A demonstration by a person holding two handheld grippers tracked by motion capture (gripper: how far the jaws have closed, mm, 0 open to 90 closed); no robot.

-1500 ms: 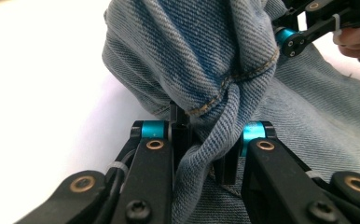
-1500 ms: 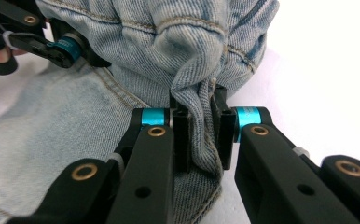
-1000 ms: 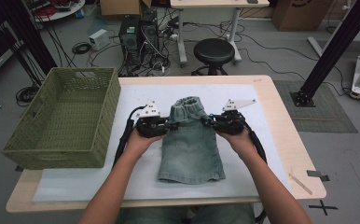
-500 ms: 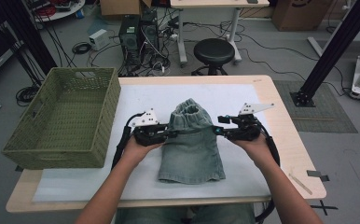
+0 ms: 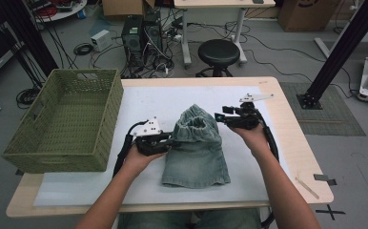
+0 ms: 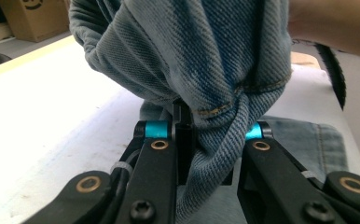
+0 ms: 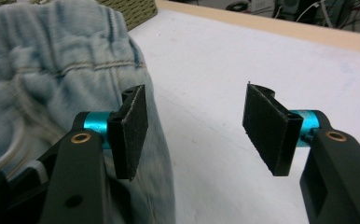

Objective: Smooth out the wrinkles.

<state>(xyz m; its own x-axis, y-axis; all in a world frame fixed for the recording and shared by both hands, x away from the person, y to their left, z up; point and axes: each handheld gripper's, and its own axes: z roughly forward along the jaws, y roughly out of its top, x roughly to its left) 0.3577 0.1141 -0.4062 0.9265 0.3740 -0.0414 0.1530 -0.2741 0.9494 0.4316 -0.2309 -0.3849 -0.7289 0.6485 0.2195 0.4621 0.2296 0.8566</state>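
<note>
Lying on the white sheet (image 5: 125,191) that covers the surface (image 5: 291,143), the denim shorts (image 5: 196,152) sit near the middle, hem toward the person and waistband raised and bunched at the far end. Left claw (image 5: 171,140): clamped on a fold of the waistband at its left edge; in the left gripper view the jaws meet on the twisted denim (image 6: 215,70), a stitched seam drawn tight just above them, with the rest of the garment hanging over and behind the grip. Right claw (image 5: 219,116): jaws apart, having just been opening, with nothing between them (only bare sheet shows through the gap in the right gripper view). Its left pad (image 7: 131,130) stands just beside the elastic waistband (image 7: 52,70), whether touching the cloth or just clear of it cannot be told; its right pad (image 7: 266,133) stands over the white sheet. In the high view this claw hovers at the right edge of the waistband, level with its raised rim. Both forearms enter from the near edge, one on each side of the shorts. A green woven basket (image 5: 67,119) stands at the left end of the surface, well apart from the shorts, its near corner overhanging the edge.
</note>
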